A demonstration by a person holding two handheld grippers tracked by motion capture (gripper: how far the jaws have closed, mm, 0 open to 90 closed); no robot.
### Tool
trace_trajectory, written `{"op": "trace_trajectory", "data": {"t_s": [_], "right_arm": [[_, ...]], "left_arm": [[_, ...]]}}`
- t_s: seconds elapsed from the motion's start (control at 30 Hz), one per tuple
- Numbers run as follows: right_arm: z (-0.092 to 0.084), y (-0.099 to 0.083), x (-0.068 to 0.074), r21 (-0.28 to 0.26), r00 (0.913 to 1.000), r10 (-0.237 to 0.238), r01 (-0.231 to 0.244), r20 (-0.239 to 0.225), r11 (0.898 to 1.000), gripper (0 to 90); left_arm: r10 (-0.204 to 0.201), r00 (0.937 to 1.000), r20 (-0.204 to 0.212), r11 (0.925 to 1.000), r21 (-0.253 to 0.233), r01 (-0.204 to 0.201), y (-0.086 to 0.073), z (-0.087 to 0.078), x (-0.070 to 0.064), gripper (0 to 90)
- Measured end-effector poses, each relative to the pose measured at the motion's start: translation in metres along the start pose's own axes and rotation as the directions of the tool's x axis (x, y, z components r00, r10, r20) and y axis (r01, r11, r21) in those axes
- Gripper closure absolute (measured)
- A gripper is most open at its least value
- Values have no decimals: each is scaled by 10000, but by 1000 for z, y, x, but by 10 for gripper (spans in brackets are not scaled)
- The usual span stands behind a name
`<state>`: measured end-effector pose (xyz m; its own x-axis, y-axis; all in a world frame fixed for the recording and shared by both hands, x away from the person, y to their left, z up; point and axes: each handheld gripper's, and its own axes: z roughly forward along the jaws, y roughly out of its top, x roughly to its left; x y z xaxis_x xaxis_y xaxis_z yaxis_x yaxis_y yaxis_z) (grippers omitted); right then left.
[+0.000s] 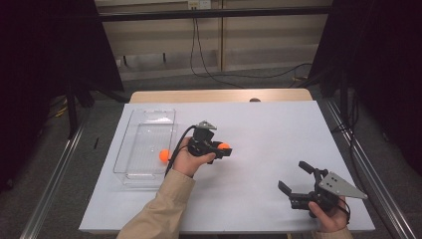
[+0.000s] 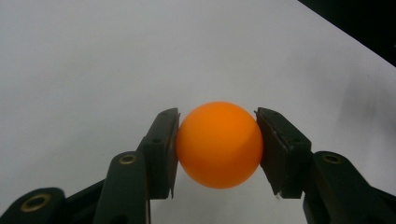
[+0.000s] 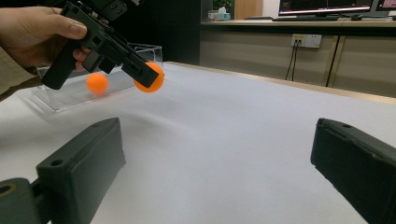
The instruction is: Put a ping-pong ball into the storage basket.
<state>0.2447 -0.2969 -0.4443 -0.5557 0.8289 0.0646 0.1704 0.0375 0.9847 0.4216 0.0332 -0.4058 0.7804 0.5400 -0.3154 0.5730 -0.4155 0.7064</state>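
White table (image 1: 259,129) — clear tray (image 1: 149,119), second ball (image 1: 164,156)

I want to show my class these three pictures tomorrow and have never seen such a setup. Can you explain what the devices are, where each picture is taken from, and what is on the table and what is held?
A person sits at a white table with a hand-held gripper in each hand, a clamp with two black jaws. The high view looks down from above. The other two come from cameras riding on the grippers.

The left gripper is shut on an orange ball, held above the table. The right gripper is open, with nothing between its jaws. A clear tray lies at the left, with a second ball in it.
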Motion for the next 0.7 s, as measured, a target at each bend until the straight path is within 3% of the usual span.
{"op": "trace_trajectory", "data": {"t_s": [0.7], "right_arm": [[0,1,0,-17,10000,-3,3,-4,10000,21]], "left_arm": [[-225,9996,-153,9997,13,226,0,-11,6,509]]}}
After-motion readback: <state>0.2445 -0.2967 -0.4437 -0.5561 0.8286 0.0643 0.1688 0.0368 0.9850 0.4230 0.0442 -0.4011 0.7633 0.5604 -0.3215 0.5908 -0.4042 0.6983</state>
